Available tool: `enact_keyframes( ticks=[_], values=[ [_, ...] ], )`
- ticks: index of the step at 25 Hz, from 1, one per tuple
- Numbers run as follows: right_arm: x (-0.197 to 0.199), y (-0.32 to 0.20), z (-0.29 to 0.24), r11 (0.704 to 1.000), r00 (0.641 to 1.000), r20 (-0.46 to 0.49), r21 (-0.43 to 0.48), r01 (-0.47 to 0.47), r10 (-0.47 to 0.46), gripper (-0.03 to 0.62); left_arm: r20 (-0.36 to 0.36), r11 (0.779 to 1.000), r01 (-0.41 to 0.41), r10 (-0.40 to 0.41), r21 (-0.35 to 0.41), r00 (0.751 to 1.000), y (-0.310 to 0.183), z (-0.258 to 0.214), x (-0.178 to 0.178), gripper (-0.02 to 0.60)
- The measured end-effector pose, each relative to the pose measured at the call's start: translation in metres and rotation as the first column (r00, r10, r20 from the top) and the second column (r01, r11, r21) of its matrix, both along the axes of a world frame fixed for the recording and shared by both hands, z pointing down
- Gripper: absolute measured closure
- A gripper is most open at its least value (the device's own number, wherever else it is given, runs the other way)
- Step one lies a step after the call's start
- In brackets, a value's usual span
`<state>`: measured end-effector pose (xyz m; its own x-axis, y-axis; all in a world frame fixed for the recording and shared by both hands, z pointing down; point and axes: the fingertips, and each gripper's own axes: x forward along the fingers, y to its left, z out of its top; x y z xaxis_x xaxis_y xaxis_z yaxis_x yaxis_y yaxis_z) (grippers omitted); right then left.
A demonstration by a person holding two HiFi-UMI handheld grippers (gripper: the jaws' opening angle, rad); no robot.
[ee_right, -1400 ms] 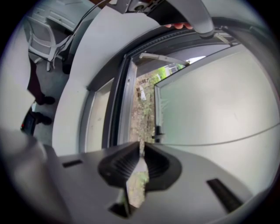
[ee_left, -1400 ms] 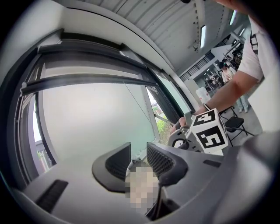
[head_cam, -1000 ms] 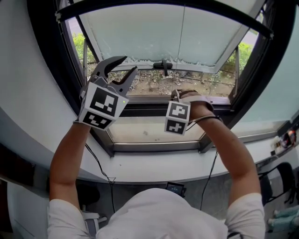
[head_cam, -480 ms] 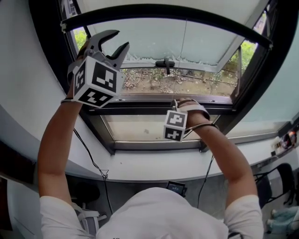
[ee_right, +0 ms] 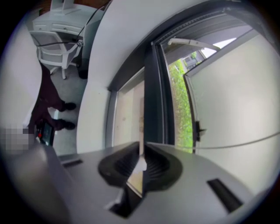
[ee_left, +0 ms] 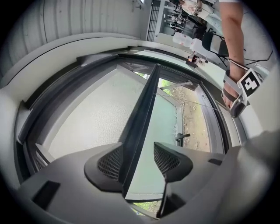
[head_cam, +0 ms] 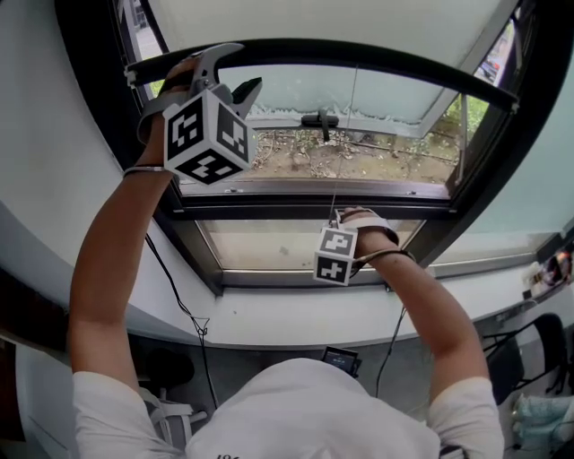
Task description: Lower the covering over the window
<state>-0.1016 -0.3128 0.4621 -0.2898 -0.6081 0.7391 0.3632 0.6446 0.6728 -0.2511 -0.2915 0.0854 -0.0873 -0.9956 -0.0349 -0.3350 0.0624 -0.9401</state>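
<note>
At twelve o'clock, the covering ends in a dark bar lying nine-to-three across the window. The left gripper fingers, just opening, stand released around the bar's nine-o'clock end. At six o'clock, the right gripper fingers clench the pull cord.
</note>
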Motion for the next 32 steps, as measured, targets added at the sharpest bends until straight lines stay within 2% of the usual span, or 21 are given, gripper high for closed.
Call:
enact_keyframes(
  ticks=[3, 5, 10, 14, 19, 23, 27, 32],
  values=[
    [0.001, 0.003, 0.007, 1.0, 1.0, 0.0, -0.024, -0.003, 0.003, 0.549, 0.054, 0.998, 0.0, 0.003, -0.062, 0.999, -0.011, 0.018, 0.005, 0.368],
    [-0.001, 0.005, 0.009, 1.0, 1.0, -0.005, -0.028, 0.001, -0.001, 0.549, 0.085, 0.997, 0.011, -0.005, -0.07, 0.996, -0.016, 0.023, 0.006, 0.368],
    [-0.005, 0.011, 0.013, 0.999, 1.0, 0.016, -0.046, 0.008, -0.007, 0.549, 0.09, 0.998, 0.015, -0.009, -0.066, 0.996, -0.018, 0.026, 0.007, 0.368],
    [-0.009, 0.014, 0.02, 0.998, 0.999, 0.03, -0.054, 0.017, -0.016, 0.549, 0.135, 0.996, 0.037, -0.026, -0.083, 0.99, -0.019, 0.037, 0.007, 0.368],
    [-0.011, 0.017, 0.03, 0.998, 0.998, 0.057, -0.052, 0.022, -0.019, 0.549, 0.19, 0.985, 0.085, -0.056, -0.148, 0.98, -0.022, 0.052, 0.003, 0.37],
    [-0.009, 0.019, 0.047, 0.997, 0.995, 0.099, -0.081, 0.009, 0.0, 0.549, 0.172, 0.966, 0.131, -0.093, -0.225, 0.981, -0.026, 0.071, 0.001, 0.411],
    [-0.013, 0.013, 0.058, 0.996, 0.984, 0.177, -0.088, -0.005, 0.02, 0.549, 0.168, 0.956, 0.155, -0.115, -0.249, 0.979, -0.026, 0.083, 0.0, 0.411],
    [-0.018, 0.003, 0.061, 1.0, 0.968, 0.25, 0.011, 0.026, -0.028, 0.549, 0.148, 0.95, 0.157, -0.12, -0.271, 0.982, -0.027, 0.089, 0.001, 0.411]
  ],
)
